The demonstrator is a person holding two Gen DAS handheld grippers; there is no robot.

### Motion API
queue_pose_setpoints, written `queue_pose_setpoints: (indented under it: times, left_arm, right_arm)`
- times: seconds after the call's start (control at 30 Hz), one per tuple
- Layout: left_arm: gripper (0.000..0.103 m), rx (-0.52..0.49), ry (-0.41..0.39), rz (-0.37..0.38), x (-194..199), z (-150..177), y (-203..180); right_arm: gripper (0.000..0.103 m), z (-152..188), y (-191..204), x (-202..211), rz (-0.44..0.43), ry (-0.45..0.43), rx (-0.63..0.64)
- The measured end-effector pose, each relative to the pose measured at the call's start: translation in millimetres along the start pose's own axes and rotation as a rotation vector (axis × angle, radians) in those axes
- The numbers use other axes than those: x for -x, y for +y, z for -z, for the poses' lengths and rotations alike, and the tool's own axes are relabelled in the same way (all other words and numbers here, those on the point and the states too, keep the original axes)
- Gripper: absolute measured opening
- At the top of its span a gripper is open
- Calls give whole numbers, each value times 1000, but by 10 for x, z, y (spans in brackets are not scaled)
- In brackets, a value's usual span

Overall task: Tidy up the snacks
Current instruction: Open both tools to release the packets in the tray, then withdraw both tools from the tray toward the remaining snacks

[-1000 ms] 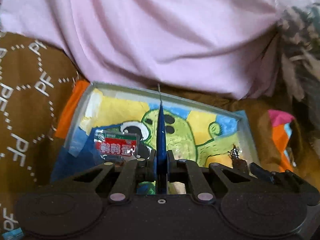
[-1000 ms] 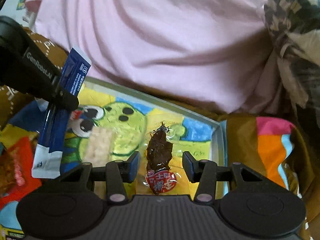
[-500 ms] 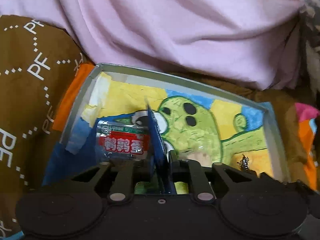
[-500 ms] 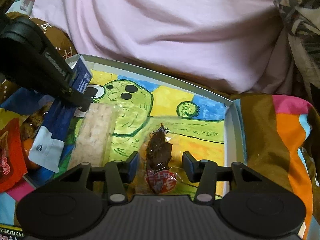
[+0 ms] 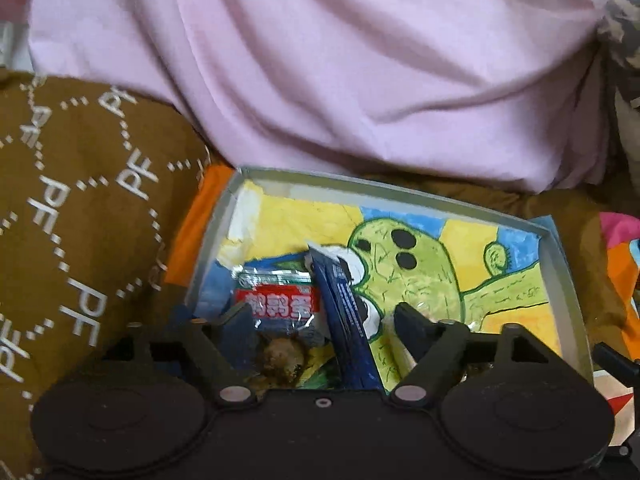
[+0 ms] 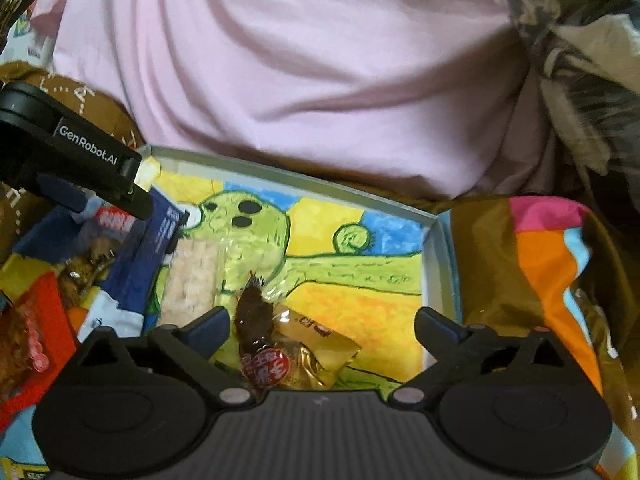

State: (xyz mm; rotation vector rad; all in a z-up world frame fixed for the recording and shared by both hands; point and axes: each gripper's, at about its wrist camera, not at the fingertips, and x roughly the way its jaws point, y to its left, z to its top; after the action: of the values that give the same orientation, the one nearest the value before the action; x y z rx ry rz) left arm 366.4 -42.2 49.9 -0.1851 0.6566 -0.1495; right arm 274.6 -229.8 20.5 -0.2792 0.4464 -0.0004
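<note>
Inside the tray [image 6: 434,264]: blue sachet [image 5: 344,312], red packet [image 5: 276,306], cracker bar [image 6: 192,280], dark jerky [image 6: 254,316] and gold packet [image 6: 328,354] already down, left tongs [image 5: 320,322] and right tongs [image 6: 320,326] just sprung apart, empty; more snacks [image 6: 28,336] left outside.

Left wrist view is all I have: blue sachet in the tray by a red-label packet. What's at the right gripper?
Observer: Right gripper is open, and its jaws have just been opening. A dark snack lies between them, with neither pad pressing it.
Operator: Anything with it?
Observer: A gold packet lies against the dark snack, inside the tray.
Operator: Further left?
Observer: A pale cracker bar lies between the dark snack and the blue sachet.
</note>
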Motion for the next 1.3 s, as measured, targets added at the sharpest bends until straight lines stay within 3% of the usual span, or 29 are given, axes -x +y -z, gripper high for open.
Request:
queue_pose_setpoints:
  times: [0.2,0.4,0.73,1.3]
  left_arm:
    - [97,-8,-53,-13,368,13,-15]
    - [102,-23,-126,-41,782,93,20]
    - [102,-30,-219,-66,1453,382,180]
    - [102,-116,-219,-121,2042,1192,398]
  right_arm:
    - [103,-70,-69,275,0,-26,-54]
    - [103,-113,-97,595,-4,-52,-92]
    - [103,-145,22,1218,-33,-116,-84]
    - [103,244,268,1997,-74,-118,-50]
